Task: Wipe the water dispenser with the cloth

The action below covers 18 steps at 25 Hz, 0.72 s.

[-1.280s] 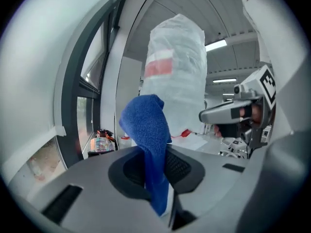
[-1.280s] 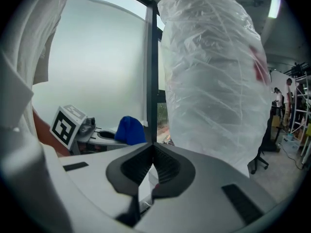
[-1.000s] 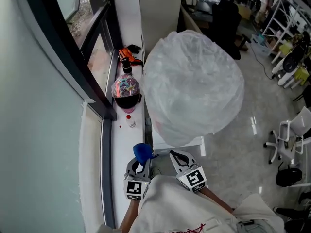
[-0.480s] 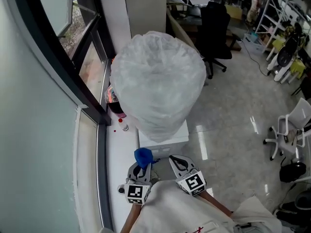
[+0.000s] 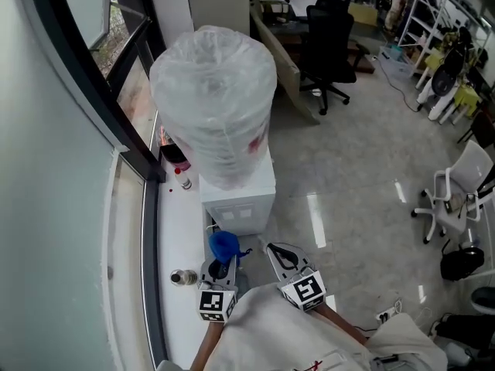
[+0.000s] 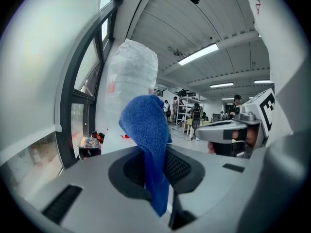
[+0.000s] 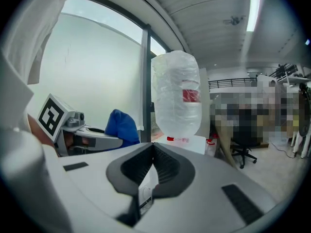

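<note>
Facing a water dispenser [image 5: 241, 198] set on the floor hard against the near edge of a white window ledge [image 5: 179, 234], its inverted bottle [image 5: 213, 91] wrapped in clear plastic film. Holding a blue terry cloth [image 6: 146, 123] in the left gripper [image 6: 156, 165], clamped tight on the lower part, so most of the fabric bunches above the tips and a short tail hangs beneath. Carrying nothing in the right gripper [image 7: 152, 163], pressed together at the tips and held just beside the left. Not yet touching the dispenser with the cloth; hovering short of the white cabinet's near face. Judging by the weave: soft, light and limp, likely to fold over or slide sideways under pressure, so best kept pinched low as now and pressed on with the bunched upper part. Expect a stiff, smooth cabinet, easy to wipe with firm strokes. Treat the film as thin, crinkly and easy to snag or drag, and the bottle as possibly top-heavy, so go gently up there. Mind the small red-capped bottle [image 5: 183, 178] and the helmet [image 6: 90, 144] farther along the ledge, close beside the dispenser.
</note>
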Each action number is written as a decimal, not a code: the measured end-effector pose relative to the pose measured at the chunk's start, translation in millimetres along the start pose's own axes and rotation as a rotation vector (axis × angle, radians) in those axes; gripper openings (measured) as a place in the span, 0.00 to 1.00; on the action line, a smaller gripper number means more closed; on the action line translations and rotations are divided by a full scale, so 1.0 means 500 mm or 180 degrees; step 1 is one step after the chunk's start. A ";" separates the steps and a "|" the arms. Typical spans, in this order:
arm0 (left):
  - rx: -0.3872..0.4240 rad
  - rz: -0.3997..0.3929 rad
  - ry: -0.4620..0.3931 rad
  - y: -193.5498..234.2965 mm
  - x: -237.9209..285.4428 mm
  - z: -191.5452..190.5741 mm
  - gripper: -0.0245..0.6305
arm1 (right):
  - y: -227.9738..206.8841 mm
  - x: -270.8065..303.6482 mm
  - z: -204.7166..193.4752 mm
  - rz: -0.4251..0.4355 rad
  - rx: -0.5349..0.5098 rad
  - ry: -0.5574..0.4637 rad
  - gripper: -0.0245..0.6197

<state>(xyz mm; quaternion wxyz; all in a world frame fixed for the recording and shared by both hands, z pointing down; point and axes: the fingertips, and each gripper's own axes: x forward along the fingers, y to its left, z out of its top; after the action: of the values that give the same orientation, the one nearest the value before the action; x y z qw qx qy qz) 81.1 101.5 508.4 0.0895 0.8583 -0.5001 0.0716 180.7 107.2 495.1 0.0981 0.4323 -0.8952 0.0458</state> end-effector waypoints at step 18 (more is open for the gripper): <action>0.0039 0.0069 -0.0052 -0.144 -0.169 -0.055 0.13 | 0.100 -0.187 -0.035 0.0027 -0.0093 -0.0062 0.06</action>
<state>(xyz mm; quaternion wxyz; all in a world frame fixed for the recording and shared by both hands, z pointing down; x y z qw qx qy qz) 101.6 214.0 511.5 0.0793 0.8540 -0.5096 0.0686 200.7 212.8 492.3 0.0955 0.4275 -0.8985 0.0290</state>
